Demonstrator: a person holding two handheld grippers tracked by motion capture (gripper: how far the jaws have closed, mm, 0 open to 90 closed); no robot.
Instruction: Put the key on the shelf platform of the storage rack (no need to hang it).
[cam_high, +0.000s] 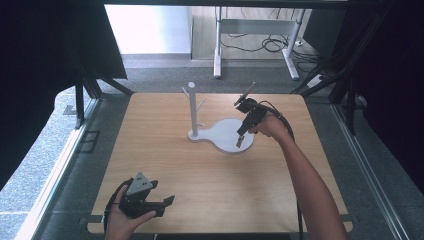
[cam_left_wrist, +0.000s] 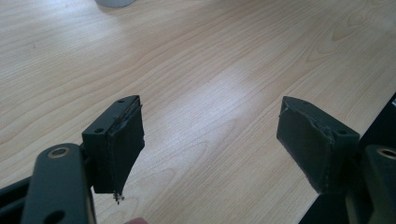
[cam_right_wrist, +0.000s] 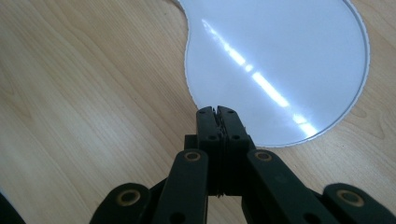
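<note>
Since the right gripper (cam_high: 241, 137) is hanging right over it, I'm guessing the white stand (cam_high: 227, 136) is what's getting worked on. It's sitting just above the middle of the high view, on the wooden table (cam_high: 175, 170): a flat rounded base with an upright post (cam_high: 193, 107) at its left end, little pegs sticking out near the top. It's looking like stiff plastic or painted wood, glossy, so probably slippery and fairly light. I'd be grabbing the post low down, since the flat base is offering nothing but a thin rim.

Right jaws are pressed fully together, nothing between them, pointing down at the base's near edge in the right gripper view (cam_right_wrist: 218, 111); can't tell if they're touching.

Left gripper (cam_high: 167, 201) is sitting at the lower left with jaws spread wide, holding nothing, just bare table between them.
</note>
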